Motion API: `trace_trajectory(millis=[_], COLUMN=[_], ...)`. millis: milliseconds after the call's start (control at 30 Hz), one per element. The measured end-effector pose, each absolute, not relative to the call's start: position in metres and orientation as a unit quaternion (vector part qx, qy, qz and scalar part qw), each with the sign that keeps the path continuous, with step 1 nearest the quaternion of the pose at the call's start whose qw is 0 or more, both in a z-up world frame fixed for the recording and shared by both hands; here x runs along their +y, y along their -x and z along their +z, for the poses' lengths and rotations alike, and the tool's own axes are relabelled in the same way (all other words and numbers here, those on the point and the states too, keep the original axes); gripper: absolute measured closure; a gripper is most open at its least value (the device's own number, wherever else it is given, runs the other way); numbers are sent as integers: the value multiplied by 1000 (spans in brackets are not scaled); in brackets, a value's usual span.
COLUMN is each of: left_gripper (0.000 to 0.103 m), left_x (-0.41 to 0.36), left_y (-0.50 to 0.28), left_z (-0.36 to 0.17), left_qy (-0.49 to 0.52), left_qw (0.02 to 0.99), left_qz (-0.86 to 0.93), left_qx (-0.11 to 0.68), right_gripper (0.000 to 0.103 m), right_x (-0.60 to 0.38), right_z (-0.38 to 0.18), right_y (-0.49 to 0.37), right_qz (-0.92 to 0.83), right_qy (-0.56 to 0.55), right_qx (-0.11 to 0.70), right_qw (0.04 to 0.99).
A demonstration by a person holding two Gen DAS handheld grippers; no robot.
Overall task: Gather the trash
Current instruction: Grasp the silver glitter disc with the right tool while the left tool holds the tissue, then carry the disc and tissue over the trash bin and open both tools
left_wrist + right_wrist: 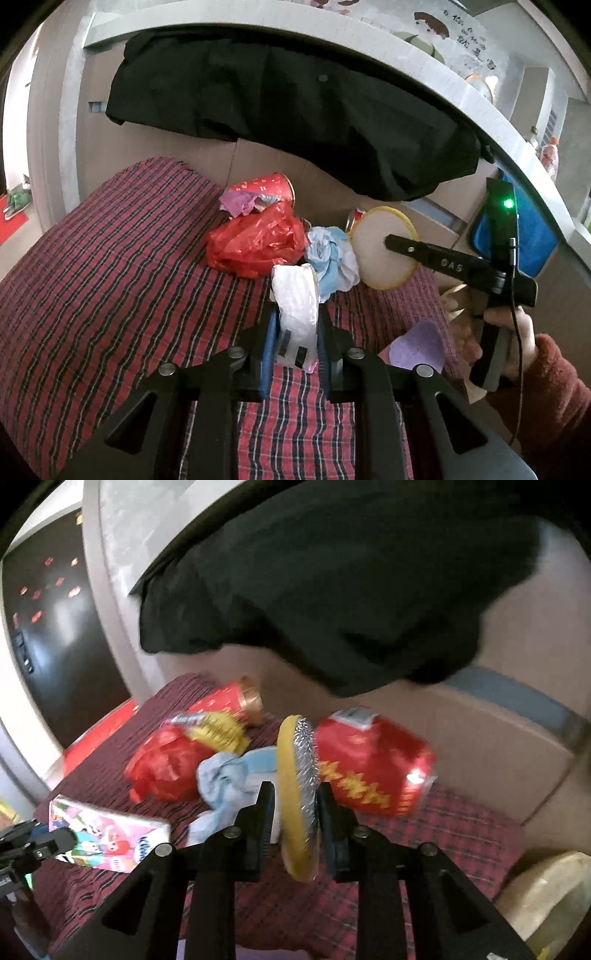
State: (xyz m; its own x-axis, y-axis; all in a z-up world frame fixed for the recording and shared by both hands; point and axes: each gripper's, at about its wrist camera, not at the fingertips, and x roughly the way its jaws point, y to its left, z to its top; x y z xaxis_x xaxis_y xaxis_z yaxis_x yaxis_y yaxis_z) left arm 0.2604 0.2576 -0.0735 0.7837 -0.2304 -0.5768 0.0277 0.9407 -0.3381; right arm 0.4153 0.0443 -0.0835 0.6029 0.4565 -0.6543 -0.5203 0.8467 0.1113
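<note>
Left tongs point(295, 332) are clamped on a flat white carton with a colourful printed face point(295, 299), held on edge above the red-and-black striped bed cover point(110, 277). Right tongs point(295, 812) straddle a round yellow-rimmed disc with a silver foil face point(297, 794), also on edge and lifted clear of the cover; in the right wrist view a gap shows between the disc and the left pad, so whether the pads press on it cannot be told.

Remaining trash lies at the far side of the bed, against the brown cardboard box point(498, 746): a crumpled red plastic bag point(255, 240), a wad of pale blue and white tissue point(330, 258), a red cylindrical tin with gold rim point(273, 186) further left, and a red can with a yellow zigzag band point(373, 768) just behind the disc.

Risks noted:
- The disc is held near its lower edge, with most of it above the pads. Any swing or quick wrist roll could pivot it out.
- The foil face is slick; an unsure grip may let it slide down.
- The carton is gripped low, with its top unsupported; it may tilt or buckle under pressure.
- The black garment point(295, 110) hanging from the grey ledge above could snag either item on lifting.
- The two tools work close together; a crossing path risks collision.
</note>
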Motion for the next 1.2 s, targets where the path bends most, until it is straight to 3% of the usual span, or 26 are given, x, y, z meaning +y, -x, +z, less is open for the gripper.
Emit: trace_trajectory(millis=[67, 467, 833, 1200], left_gripper=[83, 85, 85, 85], left_x=[257, 210, 96, -28], left_y=[-261, -251, -243, -228], left_z=[-74, -39, 19, 35], left_qy=[160, 104, 84, 46], left_qw=[930, 948, 962, 972], left_qz=[-65, -46, -97, -152], left_qx=[323, 296, 242, 171], right_gripper=[90, 91, 91, 90], right_x=[52, -4, -107, -229], right_z=[-85, -44, 20, 32], right_y=[-412, -361, -286, -249], right_qz=[263, 251, 199, 106], right_qy=[63, 11, 0, -28], right_qx=[344, 320, 243, 221], right_qw=[899, 914, 949, 969])
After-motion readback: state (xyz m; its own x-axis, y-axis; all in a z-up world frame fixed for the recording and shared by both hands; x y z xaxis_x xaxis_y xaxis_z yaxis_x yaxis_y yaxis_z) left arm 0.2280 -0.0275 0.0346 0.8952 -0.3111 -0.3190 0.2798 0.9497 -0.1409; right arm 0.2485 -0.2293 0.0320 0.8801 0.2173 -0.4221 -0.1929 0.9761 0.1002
